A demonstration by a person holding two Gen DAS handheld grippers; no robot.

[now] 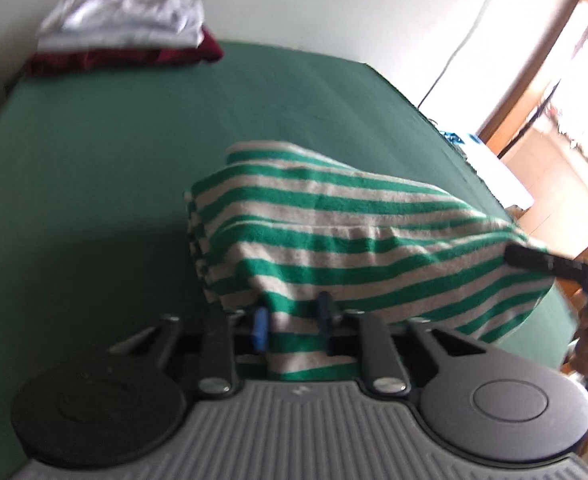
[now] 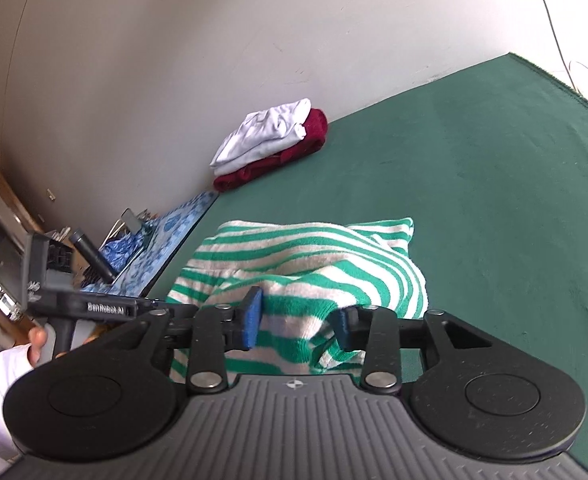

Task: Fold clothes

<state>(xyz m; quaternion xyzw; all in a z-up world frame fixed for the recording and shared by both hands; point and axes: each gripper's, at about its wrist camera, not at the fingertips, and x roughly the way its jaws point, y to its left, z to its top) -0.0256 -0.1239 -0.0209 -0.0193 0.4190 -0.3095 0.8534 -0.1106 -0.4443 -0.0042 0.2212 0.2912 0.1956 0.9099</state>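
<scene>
Fold in hand, striped garment (image 1: 334,232) pinched at near edge.
Clenched on cloth: left gripper (image 1: 291,320), right gripper (image 2: 300,320); bulk ahead of jaws on green surface (image 2: 494,200). Probably next: carrying edge forward evenly.

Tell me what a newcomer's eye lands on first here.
The green-and-white striped knit garment stands out, bunched at the near edge of the dark green table cover, with both tools' blue pads around its folds. Next, the folded white garment stacked on a folded maroon one by the far wall.
</scene>
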